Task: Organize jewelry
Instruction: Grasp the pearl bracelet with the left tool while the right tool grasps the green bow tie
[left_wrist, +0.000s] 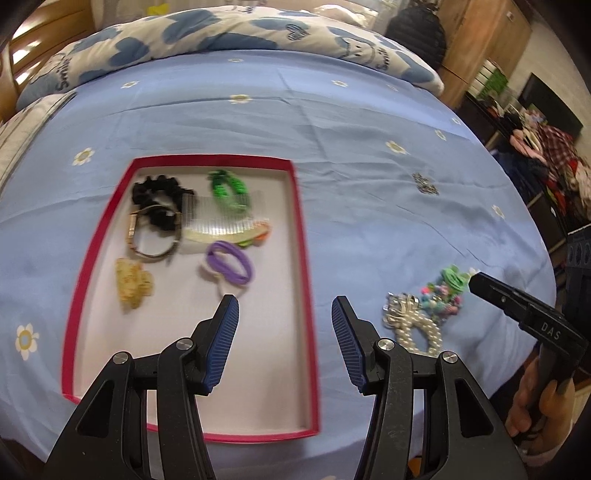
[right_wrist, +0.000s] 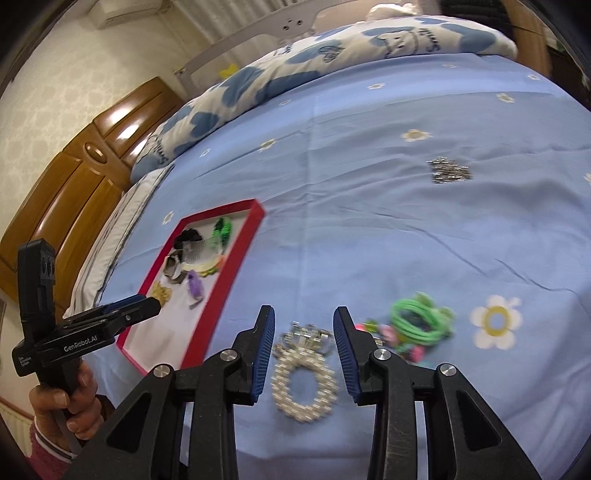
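On the bed (left_wrist: 369, 122), a shallow red-rimmed tray (left_wrist: 301, 258) already held soft hair ties, a watch and a clear comb, probably gathered there to keep small pieces together. The left hand-held gripper (left_wrist: 284, 317) hovered over its bare white floor, jaws apart and empty. The right hand-held gripper (right_wrist: 303, 325) stood open above a knobbly pearl bracelet (right_wrist: 304, 387) on the blue sheet, beside a green cord tie (right_wrist: 421, 325), likely the next pick.
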